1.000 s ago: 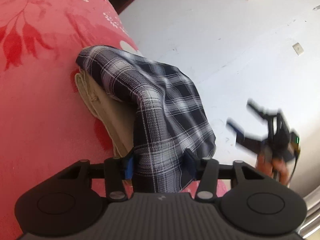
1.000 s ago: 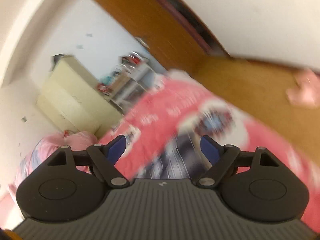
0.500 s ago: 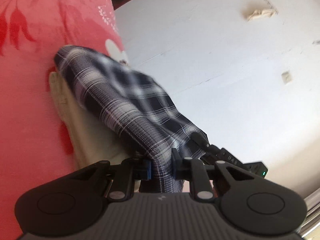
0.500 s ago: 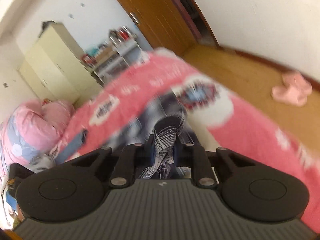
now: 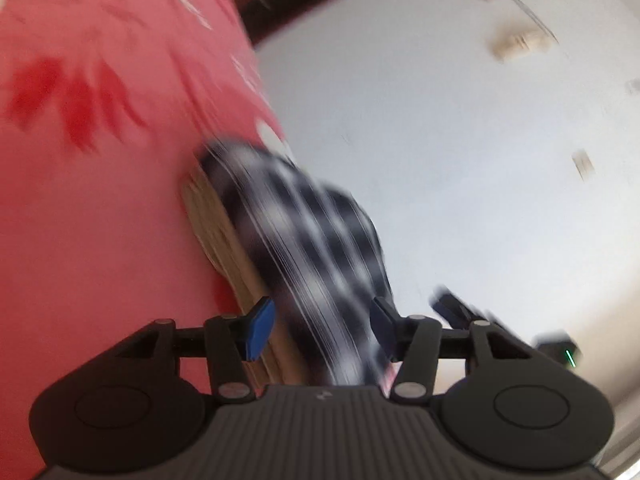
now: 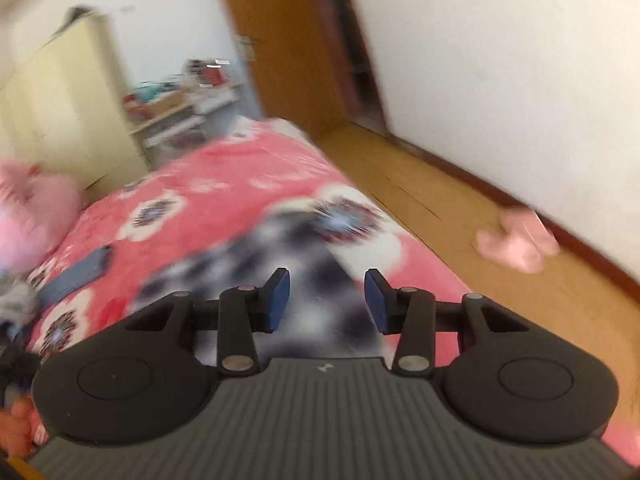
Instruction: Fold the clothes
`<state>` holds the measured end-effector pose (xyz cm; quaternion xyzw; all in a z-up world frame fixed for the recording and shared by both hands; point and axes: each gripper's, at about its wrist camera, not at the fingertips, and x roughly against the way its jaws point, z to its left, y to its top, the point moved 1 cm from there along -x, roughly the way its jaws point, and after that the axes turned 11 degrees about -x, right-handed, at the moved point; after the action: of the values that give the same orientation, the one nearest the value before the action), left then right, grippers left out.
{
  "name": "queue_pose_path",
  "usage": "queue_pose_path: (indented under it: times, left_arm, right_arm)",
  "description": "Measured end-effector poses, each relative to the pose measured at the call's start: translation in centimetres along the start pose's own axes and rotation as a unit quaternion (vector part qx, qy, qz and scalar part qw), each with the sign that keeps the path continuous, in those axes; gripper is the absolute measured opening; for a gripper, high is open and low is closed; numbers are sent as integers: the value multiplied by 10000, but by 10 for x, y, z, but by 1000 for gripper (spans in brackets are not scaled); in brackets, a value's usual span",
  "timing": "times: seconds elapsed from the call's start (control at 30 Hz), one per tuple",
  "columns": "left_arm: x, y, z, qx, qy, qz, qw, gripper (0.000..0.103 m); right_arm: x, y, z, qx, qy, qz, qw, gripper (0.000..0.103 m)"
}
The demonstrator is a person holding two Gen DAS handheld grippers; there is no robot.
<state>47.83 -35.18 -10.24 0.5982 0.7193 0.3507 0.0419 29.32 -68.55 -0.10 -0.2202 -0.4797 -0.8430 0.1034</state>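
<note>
- The left gripper (image 5: 322, 330) points slightly downward, its jaws opening; plaid cloth (image 5: 316, 256) lies between the blue pads (image 5: 260, 328), which stand clear of it.
- The right gripper (image 6: 326, 300) also tilts down, jaws opening, pads apart above the cloth.
- Fingers (image 6: 18, 420) show at the right view's lower left edge.
</note>
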Motion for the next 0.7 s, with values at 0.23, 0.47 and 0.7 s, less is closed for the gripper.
queue_pose_path:
  times: [0.23, 0.47, 0.7]
  left_arm:
    - [-31, 45, 46, 679, 463, 14, 9966, 53]
    - [-51, 66, 64, 954, 322, 84, 9949, 53]
    - [-56, 63, 47, 833, -46, 211, 9963, 54]
  right_arm:
    - [-45, -57, 129, 2338, 857, 831, 9649, 63]
    - [-114, -102, 190, 4113, -94, 1463, 8996, 55]
    - [-107, -55, 152, 2561, 180, 1130, 9599, 15]
